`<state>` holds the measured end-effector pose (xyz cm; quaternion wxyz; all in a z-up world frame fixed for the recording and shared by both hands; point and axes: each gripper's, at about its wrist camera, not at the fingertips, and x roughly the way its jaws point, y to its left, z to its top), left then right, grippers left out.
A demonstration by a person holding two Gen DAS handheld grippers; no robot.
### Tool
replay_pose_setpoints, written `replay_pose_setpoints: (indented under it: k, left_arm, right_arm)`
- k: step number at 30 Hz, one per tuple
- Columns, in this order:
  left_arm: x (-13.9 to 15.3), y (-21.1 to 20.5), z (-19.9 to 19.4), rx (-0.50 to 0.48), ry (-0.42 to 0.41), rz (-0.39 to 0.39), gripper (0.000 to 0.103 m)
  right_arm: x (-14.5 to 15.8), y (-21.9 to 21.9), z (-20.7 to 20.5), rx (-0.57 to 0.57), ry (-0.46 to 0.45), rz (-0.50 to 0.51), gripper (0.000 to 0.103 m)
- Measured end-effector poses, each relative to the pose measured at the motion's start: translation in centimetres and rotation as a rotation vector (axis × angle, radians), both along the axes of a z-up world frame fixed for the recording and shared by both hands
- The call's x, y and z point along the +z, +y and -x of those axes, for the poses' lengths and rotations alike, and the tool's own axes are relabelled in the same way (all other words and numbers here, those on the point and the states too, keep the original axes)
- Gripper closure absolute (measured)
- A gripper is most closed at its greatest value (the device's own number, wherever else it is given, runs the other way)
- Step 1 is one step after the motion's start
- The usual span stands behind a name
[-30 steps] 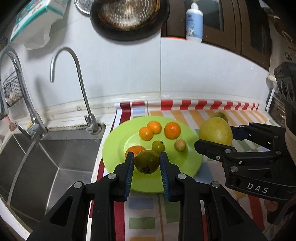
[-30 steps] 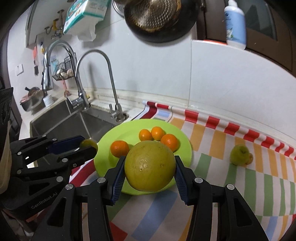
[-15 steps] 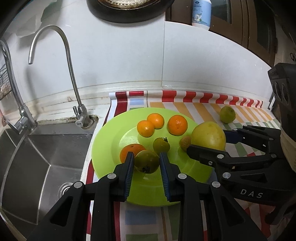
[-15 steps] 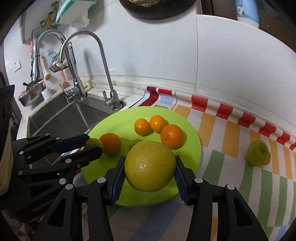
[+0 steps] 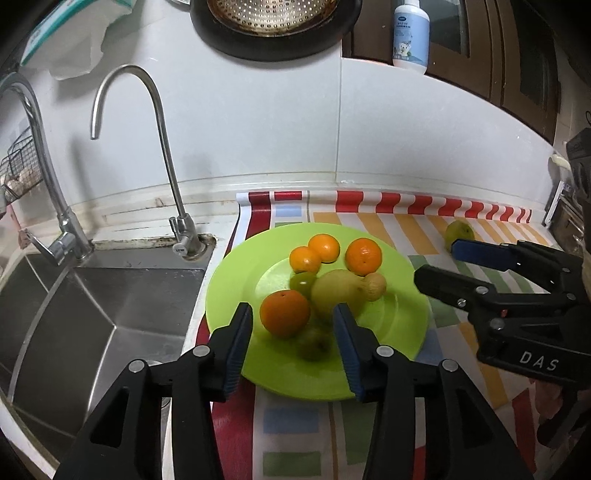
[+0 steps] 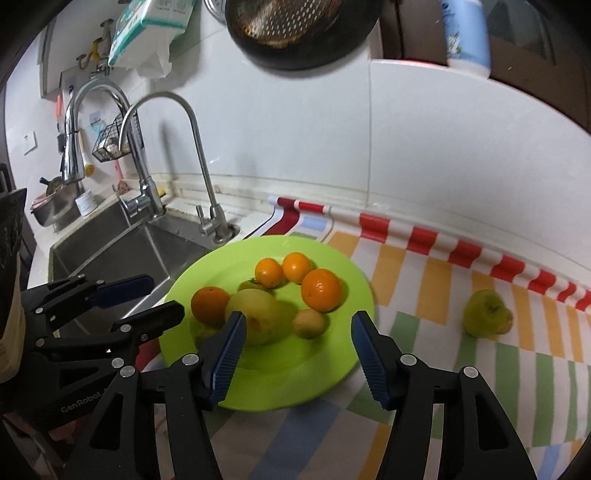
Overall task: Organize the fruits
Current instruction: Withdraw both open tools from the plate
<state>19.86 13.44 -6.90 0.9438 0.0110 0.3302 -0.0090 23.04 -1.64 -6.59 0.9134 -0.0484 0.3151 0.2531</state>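
Observation:
A lime green plate (image 5: 395, 325) (image 6: 295, 373) lies on a striped mat beside the sink and holds several oranges (image 5: 284, 313) and small fruits. My left gripper (image 5: 293, 332) (image 6: 162, 295) is opening, and a blurred dark green fruit (image 5: 314, 341) lies loose on the plate between its fingers. My right gripper (image 6: 298, 325) (image 5: 439, 262) is opening too, with nothing pressed between its pads. The big yellow fruit (image 6: 255, 319) (image 5: 334, 295) sits blurred on the plate by its left finger. One green fruit (image 6: 485, 314) (image 5: 459, 233) rests alone on the mat to the right.
A steel sink (image 5: 92, 314) with a curved tap (image 5: 162, 166) lies left of the plate. A dark pan (image 5: 273, 22) hangs on the white wall, and a white bottle (image 5: 410, 33) stands on the ledge. The striped mat (image 6: 424, 295) runs to the right.
Both grippers have opened over the plate. The dark green fruit left the left jaws and the big yellow fruit left the right jaws. Both fruits now lie on the plate.

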Motion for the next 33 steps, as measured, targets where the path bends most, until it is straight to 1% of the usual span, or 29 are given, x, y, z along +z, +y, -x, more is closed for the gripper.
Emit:
replay_pose_setpoints:
  k: [2, 3, 4, 6, 7, 13, 17, 22, 29, 31, 33]
  left_arm:
    - [0.4, -0.1, 0.4, 0.003, -0.008, 0.003, 0.056]
    - [0.6, -0.2, 0.7, 0.005, -0.014, 0.001, 0.053]
    - [0.8, -0.3, 0.9, 0.006, -0.018, 0.000, 0.052]
    - [1.4, -0.6, 1.5, 0.009, -0.035, -0.002, 0.050]
    - [1.7, -0.8, 1.8, 0.011, -0.038, -0.003, 0.047]
    - [3.2, -1.9, 3.5, 0.004, -0.071, 0.000, 0.042]
    - [4.2, -3.1, 4.5, -0.012, -0.094, -0.007, 0.040]
    - [5.3, -4.8, 5.6, -0.042, -0.128, -0.021, 0.034]
    - [6.3, -7.2, 6.4, -0.081, -0.168, -0.028, 0.030]
    - [6.6, -7.9, 6.5, -0.090, -0.179, -0.035, 0.026]
    - [6.9, -8.7, 6.6, -0.101, -0.193, -0.042, 0.025]
  right_arm:
    - [0.6, -0.4, 0.7, -0.012, -0.017, 0.001, 0.043]
    - [0.8, -0.6, 1.1, -0.017, -0.026, 0.000, 0.040]
    - [1.0, -0.9, 1.4, -0.022, -0.035, 0.000, 0.036]
    - [1.5, -1.3, 2.2, -0.037, -0.057, 0.002, 0.036]
    - [1.8, -1.6, 2.6, -0.041, -0.066, 0.007, 0.036]
    - [3.0, -3.1, 4.6, -0.072, -0.094, 0.000, 0.036]
    - [3.6, -4.4, 5.6, -0.104, -0.104, -0.014, 0.036]
    - [4.4, -6.2, 6.7, -0.140, -0.124, -0.019, 0.036]
    - [5.4, -8.9, 8.2, -0.190, -0.156, -0.020, 0.036]
    - [5.6, -9.8, 8.4, -0.201, -0.160, -0.018, 0.036]
    - [5.7, -10.6, 8.6, -0.213, -0.169, -0.014, 0.036]
